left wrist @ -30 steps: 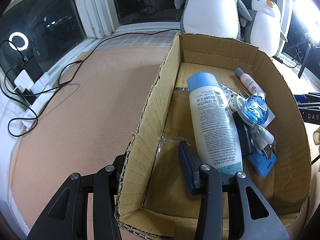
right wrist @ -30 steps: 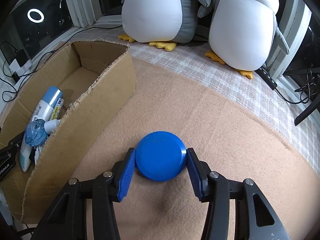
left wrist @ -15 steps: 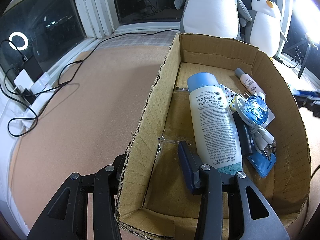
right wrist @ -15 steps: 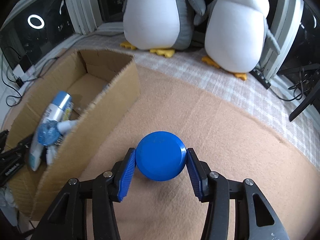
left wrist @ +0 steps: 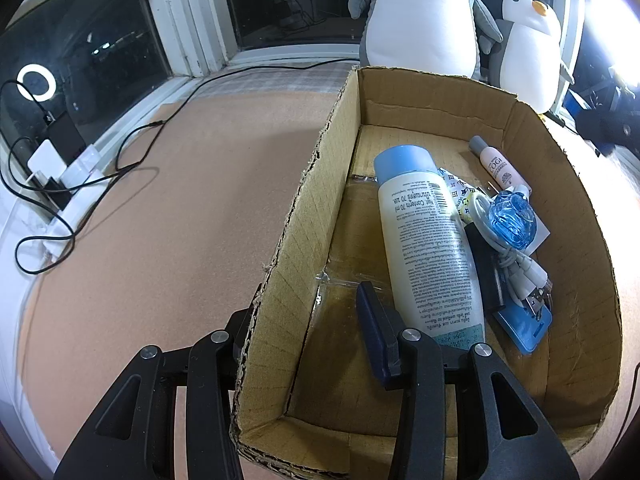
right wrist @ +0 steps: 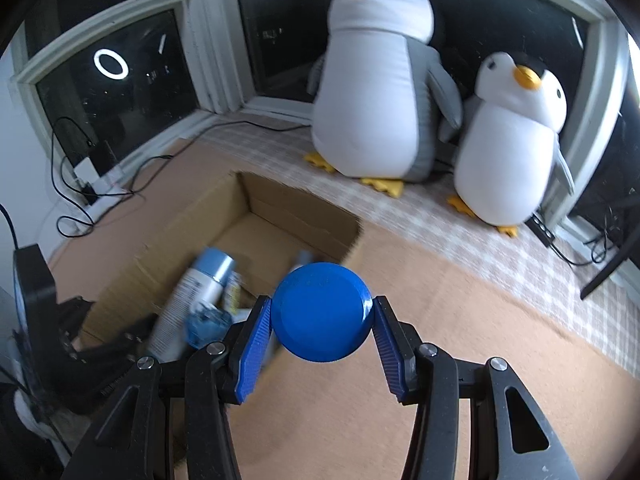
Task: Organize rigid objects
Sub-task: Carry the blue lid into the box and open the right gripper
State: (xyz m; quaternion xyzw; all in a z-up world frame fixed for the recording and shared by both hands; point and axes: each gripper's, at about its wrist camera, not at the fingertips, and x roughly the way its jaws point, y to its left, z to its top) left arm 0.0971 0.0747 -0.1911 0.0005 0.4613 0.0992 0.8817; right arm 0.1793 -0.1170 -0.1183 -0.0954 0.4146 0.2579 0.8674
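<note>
Left wrist view sits low and close at the box (left wrist: 304, 200) wall, facing lengthwise inside. Right wrist view looks down from higher (blurred). Both share the box (right wrist: 256, 204) and penguins (left wrist: 424, 20) (right wrist: 376, 92).
</note>
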